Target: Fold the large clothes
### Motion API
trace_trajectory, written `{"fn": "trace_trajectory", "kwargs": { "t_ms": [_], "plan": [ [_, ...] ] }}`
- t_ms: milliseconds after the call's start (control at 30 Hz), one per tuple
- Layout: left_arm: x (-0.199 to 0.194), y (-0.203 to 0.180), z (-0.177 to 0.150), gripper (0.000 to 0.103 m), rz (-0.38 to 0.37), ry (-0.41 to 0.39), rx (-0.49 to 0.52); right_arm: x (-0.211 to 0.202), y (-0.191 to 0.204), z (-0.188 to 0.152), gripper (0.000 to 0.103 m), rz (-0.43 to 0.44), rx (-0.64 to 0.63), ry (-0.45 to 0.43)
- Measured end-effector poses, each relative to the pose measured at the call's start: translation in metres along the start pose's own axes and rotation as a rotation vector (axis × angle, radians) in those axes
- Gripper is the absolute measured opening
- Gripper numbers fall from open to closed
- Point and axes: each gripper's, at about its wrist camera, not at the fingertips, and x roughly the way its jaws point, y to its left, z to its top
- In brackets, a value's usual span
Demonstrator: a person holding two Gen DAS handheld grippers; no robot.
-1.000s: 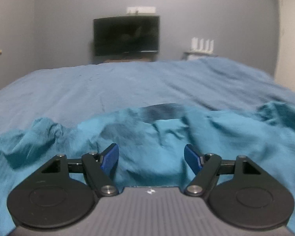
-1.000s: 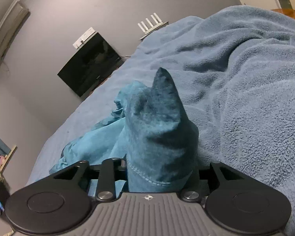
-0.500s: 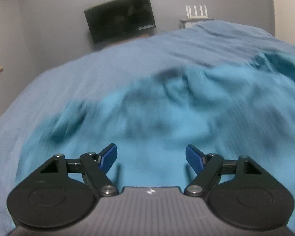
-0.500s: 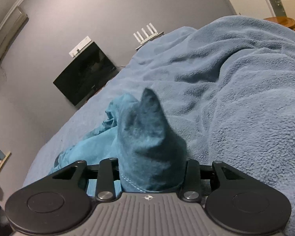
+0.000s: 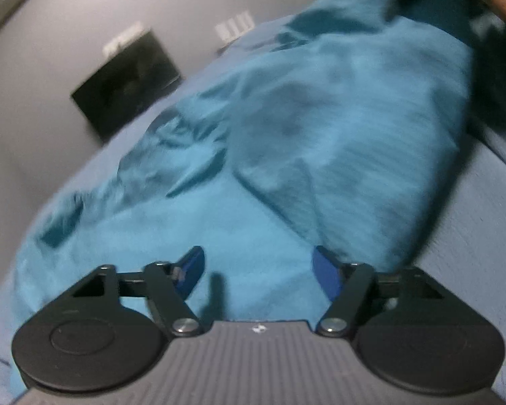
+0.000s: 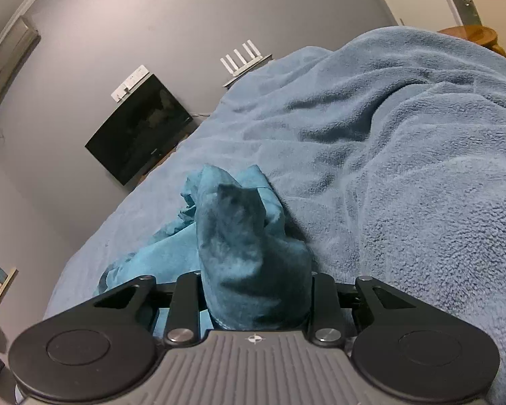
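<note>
While right clamps and left hangs free: risk sits on the single grip point.
right gripper (image 6: 258,298): fingers closed on a bunched corner of the teal garment (image 6: 249,246); the cloth fills the gap and hides the pads.
left gripper (image 5: 258,273): fingers apart, nothing between them, poised over the garment (image 5: 303,155); contact with the cloth can't be judged through the blur.
garment location: heaped and rumpled on the bed, on top of the blue blanket (image 6: 404,168); one end lifted at the right gripper.
risk 1: the wad in the right jaws is thick, so layers may creep out under a pull. Cause: grip on a bunch, not a flat hem.
risk 2: left may close on a mid-panel wrinkle instead of an edge, giving a skewed fold.
risk 3: the garment may drag on the blanket nap and re-crumple.
garment material: thin, soft, limp knit or woven; deep creases, stitched hem at the held end.
blanket material: fleecy, pilled, thick, in broad rolls.
gripper build: matte black linkages, blue pads (image 5: 192,266).
background: dark TV (image 6: 140,131) on grey wall.
</note>
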Motion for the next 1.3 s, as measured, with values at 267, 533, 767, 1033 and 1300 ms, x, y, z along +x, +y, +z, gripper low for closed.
{"fn": "trace_trajectory", "kwargs": {
  "t_ms": [267,533,767,1033,1300],
  "plan": [
    [-0.006,0.039,0.000,0.064,-0.069,0.042,-0.155,-0.017,0.055,-0.002,0.021,0.029,-0.218,-0.049],
    [-0.013,0.127,-0.022,0.082,0.010,0.078,-0.447,-0.043,0.146,-0.014,0.019,0.136,-0.506,-0.086],
    [0.002,0.107,-0.017,0.084,-0.056,0.142,-0.307,-0.053,0.211,-0.026,0.019,0.192,-0.590,-0.066],
    [-0.051,0.226,-0.037,0.085,0.134,-0.019,-0.650,-0.077,0.281,-0.071,0.019,0.280,-0.788,-0.072],
    [-0.054,0.309,-0.115,0.085,0.161,-0.003,-1.128,-0.096,0.352,-0.179,0.019,0.408,-1.171,-0.067]
  ]
}}
